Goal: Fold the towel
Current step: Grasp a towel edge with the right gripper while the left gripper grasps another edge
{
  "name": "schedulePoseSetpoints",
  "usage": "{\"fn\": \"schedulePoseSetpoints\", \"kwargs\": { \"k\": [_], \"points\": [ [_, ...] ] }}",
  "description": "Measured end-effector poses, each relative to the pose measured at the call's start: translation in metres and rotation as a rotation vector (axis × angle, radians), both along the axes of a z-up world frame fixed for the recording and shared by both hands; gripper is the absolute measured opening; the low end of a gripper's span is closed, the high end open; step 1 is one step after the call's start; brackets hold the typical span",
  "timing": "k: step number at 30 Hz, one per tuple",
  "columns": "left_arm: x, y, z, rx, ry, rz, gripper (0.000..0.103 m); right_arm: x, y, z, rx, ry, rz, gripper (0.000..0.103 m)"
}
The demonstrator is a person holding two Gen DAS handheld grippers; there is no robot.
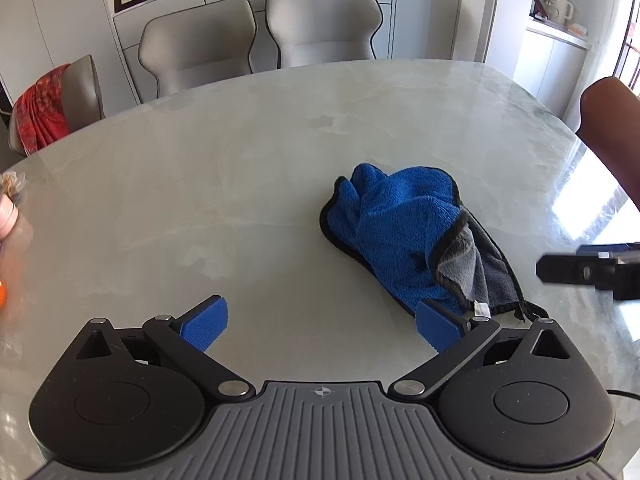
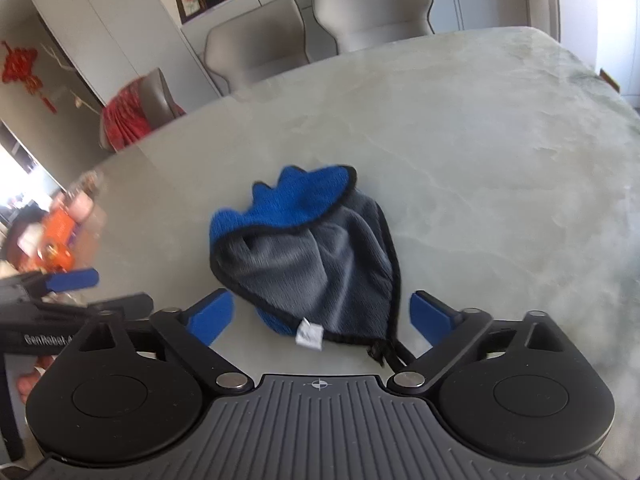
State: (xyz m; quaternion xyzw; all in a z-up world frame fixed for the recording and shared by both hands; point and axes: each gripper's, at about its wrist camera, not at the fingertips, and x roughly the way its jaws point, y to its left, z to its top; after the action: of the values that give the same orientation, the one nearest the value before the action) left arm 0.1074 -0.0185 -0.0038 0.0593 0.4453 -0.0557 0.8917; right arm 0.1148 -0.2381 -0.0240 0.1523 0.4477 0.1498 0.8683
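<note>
One towel [image 1: 400,236] lay on the counter [image 1: 240,184], and it was bunched, not folded: blue pile heaped on one side, the grey reverse spilling out on the other, black trim wandering round the lump, a white tag [image 2: 309,334] poking out at the near edge beside a loose black loop. The right claw [image 2: 322,320] was spread wide and gripping nothing, its two blue pads [image 2: 212,316] standing either side of that near corner, which looked like a line-up for taking the tag end. The left claw [image 1: 320,326] was wide and empty as well, hovering off to the towel's side with one pad just at the cloth's near edge, likely waiting for a second corner. A heap like this fits a crumpled towel awaiting its fold, or one that had slumped mid-fold. The count: one towel, two claws, four blue pads, two pale chairs [image 1: 260,36] across the counter, and a third chair draped with red cloth [image 1: 46,116].
</note>
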Motion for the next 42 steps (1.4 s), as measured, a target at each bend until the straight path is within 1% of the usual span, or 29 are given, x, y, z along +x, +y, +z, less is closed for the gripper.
{"fn": "schedulePoseSetpoints", "kwargs": {
  "k": [1,3,4,6,8,11,13,15,18,20,24,27,30,33,35,38,40,41,42],
  "points": [
    [0.002,0.000,0.001,0.003,-0.004,-0.001,0.102,0.018,0.003,0.002,0.005,-0.003,-0.002,0.079],
    [0.006,0.000,0.003,0.002,-0.011,-0.003,0.102,0.029,0.004,0.001,-0.001,-0.016,0.002,0.076],
    [0.008,0.000,0.003,-0.002,-0.013,-0.004,0.102,0.035,0.004,0.000,0.003,-0.021,0.003,0.069],
    [0.013,0.000,0.004,-0.011,-0.016,-0.007,0.102,0.045,0.004,-0.004,0.036,-0.018,0.001,0.061],
    [0.018,0.000,0.005,-0.022,-0.021,-0.015,0.102,0.054,0.005,-0.008,0.074,-0.012,0.007,0.058],
    [0.026,-0.001,0.005,-0.034,-0.028,-0.026,0.102,0.062,0.009,-0.014,0.075,-0.005,0.004,0.053],
    [0.032,-0.002,0.004,-0.045,-0.031,-0.035,0.102,0.067,0.010,-0.019,0.084,0.005,0.006,0.043],
    [0.036,-0.003,0.003,-0.057,-0.031,-0.041,0.102,0.071,0.012,-0.024,0.093,0.016,0.008,0.035],
    [0.042,-0.003,0.001,-0.065,-0.027,-0.048,0.102,0.074,0.015,-0.035,0.091,0.037,0.000,0.031],
    [0.044,-0.003,0.000,-0.075,-0.022,-0.060,0.102,0.072,0.015,-0.037,0.119,0.044,-0.003,0.030],
    [0.049,0.002,0.000,-0.126,-0.003,-0.100,0.099,0.064,0.015,-0.036,0.130,0.036,-0.002,0.031],
    [0.055,0.003,0.008,-0.140,-0.008,-0.161,0.097,0.056,0.015,-0.034,0.138,0.031,-0.002,0.031],
    [0.066,-0.005,0.019,-0.116,-0.021,-0.242,0.097,0.047,0.012,-0.032,0.108,0.014,0.002,0.031],
    [0.083,-0.021,0.029,-0.095,-0.023,-0.344,0.097,0.035,0.008,-0.033,0.073,0.005,0.007,0.031],
    [0.090,-0.040,0.023,-0.072,-0.006,-0.400,0.097,0.026,0.006,-0.037,0.060,0.015,0.007,0.031],
    [0.098,-0.069,0.013,-0.036,0.023,-0.479,0.091,0.011,0.002,-0.043,0.041,0.030,0.007,0.032],
    [0.104,-0.088,0.006,-0.011,0.042,-0.532,0.081,0.002,0.000,-0.047,0.028,0.040,0.007,0.032],
    [0.106,-0.098,0.003,0.001,0.052,-0.558,0.081,-0.003,-0.001,-0.048,0.022,0.045,0.007,0.032],
    [0.109,-0.107,0.000,0.013,0.061,-0.584,0.077,-0.008,-0.003,-0.050,0.015,0.049,0.007,0.034]
  ]
}}
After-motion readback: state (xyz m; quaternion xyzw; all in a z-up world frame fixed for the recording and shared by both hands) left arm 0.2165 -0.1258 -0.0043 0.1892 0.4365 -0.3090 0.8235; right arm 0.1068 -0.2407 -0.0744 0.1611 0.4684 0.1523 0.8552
